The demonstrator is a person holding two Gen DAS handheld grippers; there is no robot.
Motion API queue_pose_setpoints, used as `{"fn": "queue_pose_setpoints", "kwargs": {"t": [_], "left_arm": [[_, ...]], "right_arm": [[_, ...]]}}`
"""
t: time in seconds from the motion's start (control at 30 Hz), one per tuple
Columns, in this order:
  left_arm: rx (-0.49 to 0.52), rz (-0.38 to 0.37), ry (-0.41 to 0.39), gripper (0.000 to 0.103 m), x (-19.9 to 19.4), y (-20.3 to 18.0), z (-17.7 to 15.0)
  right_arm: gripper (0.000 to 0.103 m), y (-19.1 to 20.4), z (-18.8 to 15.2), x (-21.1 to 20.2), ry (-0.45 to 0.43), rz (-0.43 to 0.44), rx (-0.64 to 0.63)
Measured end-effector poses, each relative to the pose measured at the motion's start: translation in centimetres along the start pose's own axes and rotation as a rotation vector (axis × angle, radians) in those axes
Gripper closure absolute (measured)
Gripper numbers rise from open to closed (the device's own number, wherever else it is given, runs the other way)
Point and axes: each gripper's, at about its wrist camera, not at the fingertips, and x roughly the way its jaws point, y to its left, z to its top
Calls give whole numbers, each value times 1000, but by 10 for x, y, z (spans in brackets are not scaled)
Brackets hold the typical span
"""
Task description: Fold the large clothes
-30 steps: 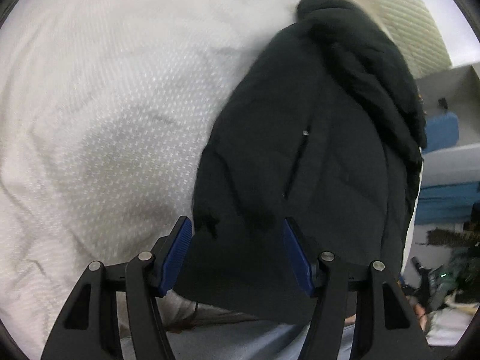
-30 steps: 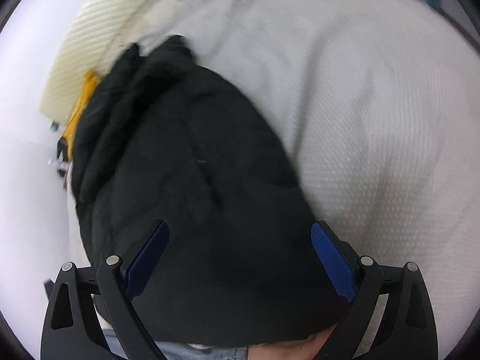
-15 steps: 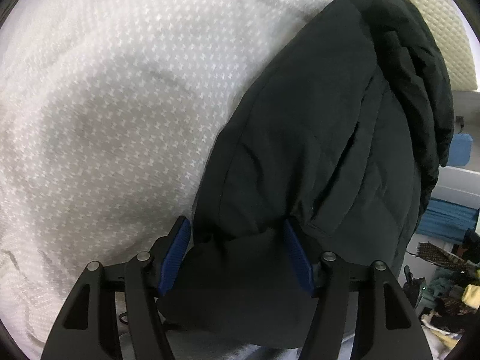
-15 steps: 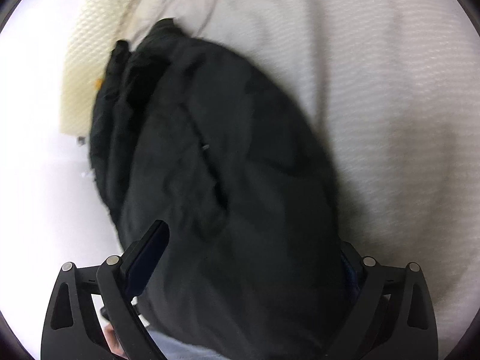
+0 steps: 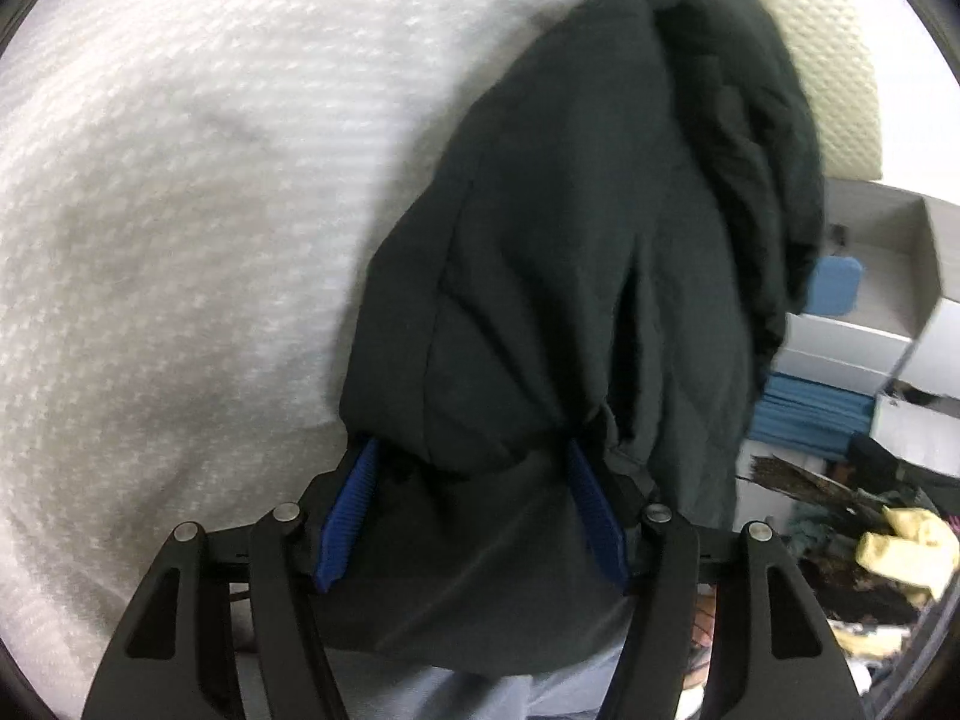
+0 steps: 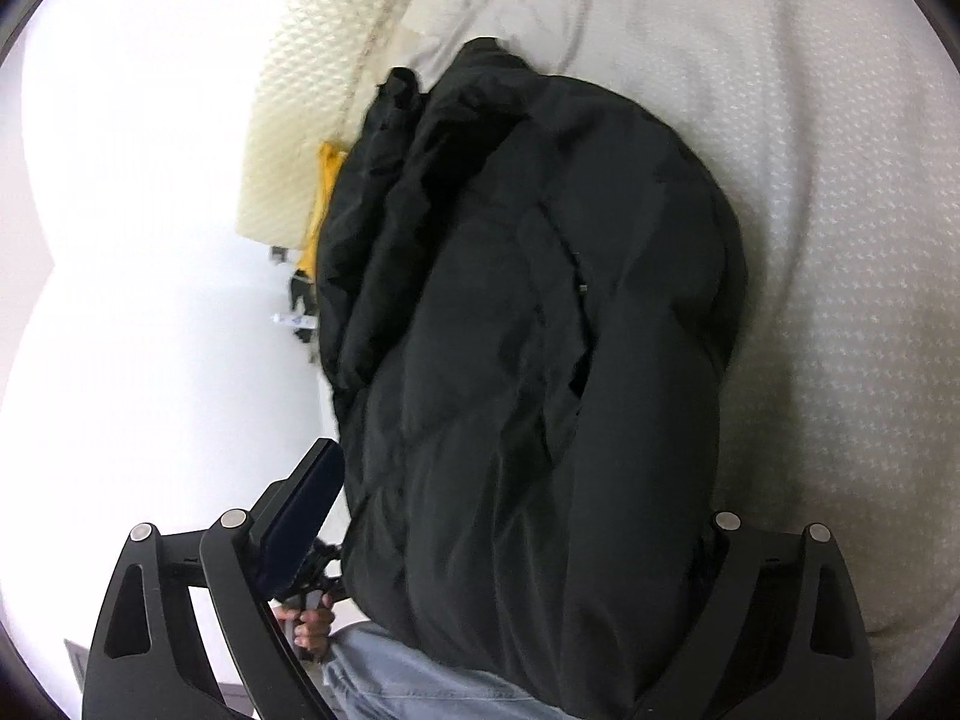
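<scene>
So the big dark padded jacket [image 5: 558,276] is lying bunched up along one edge of the bed, on the white dotted-texture bedspread [image 5: 180,180], with its far end reaching up toward the cream waffle-pattern pillow [image 5: 834,60] at the corner.

From the left wrist view, the left gripper [image 5: 471,510] is sitting with its jaws spread apart, and the near hem of the jacket is draping down between the blue ribbed pads [image 5: 348,516] and over their tips. The pads aren't pinching anything, the fabric is just filling the gap. Off the side of the bed, some white boxes [image 5: 888,336], a blue folded stack [image 5: 810,414] and a pale yellow cloth [image 5: 900,546] are piling up in a messy heap.

From the right wrist view, the right gripper [image 6: 510,510] is also standing wide, and the jacket is bulging right through the gap. One dark blue pad [image 6: 306,510] is showing clear of the fabric on the outer side, while the other finger is getting buried under the jacket, so I can't tell if it's touching. A yellow item [image 6: 324,198] is peeking out between the pillow and the jacket. Light blue denim [image 6: 408,684] is showing at the bottom.
</scene>
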Motion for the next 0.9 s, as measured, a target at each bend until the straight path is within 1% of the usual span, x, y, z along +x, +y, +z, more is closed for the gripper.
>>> {"fn": "queue_pose_setpoints", "kwargs": {"t": [0.07, 0.1, 0.17, 0.27, 0.3, 0.33, 0.47, 0.53, 0.57, 0.6, 0.67, 0.7, 0.77, 0.8, 0.83, 0.87, 0.9], "left_arm": [[-33, 70, -11, 38, 4, 1, 0], [-44, 93, -17, 38, 2, 1, 1], [-50, 101, -27, 38, 3, 3, -3], [-52, 74, -36, 38, -4, 2, -4], [-44, 62, -22, 35, -3, 0, -4], [-36, 59, -12, 34, -14, 11, -7], [2, 79, 27, 34, -14, 0, -6], [30, 67, 43, 35, -16, -5, -3], [38, 53, 50, 37, -15, -10, -2], [51, 33, 56, 37, -17, -13, -2], [76, -2, 54, 37, -18, -23, 1], [95, -31, 53, 39, -19, -26, 0], [124, -88, 48, 45, -24, -34, -1], [136, -113, 44, 51, -18, -28, -3], [150, -153, 38, 57, -18, -28, -5], [160, -186, 31, 60, -19, -30, -7], [171, -203, 21, 65, -20, -31, -10]], "right_arm": [[12, -9, -1, 1, 1, -57, 26], [12, -13, 0, 2, -2, -73, 43], [12, -20, 1, 2, -18, -110, 72], [12, -28, 1, 0, -36, -149, 106], [12, -30, 1, 2, -33, -169, 112], [12, -34, 1, 0, -30, -179, 116], [12, -43, 1, 4, -10, -226, 149], [12, -50, -2, 0, 1, -260, 169], [12, -51, -1, 2, 5, -263, 177], [12, -50, -1, 5, 11, -262, 181], [10, -49, 0, 14, 41, -220, 180], [13, -46, -1, 18, 65, -190, 169], [17, -39, -3, 22, 83, -161, 128], [29, -33, -4, 22, 84, -136, 96], [40, -28, -4, 22, 82, -117, 79], [45, -25, -4, 21, 78, -101, 69], [60, -22, -4, 19, 72, -85, 57]]}}
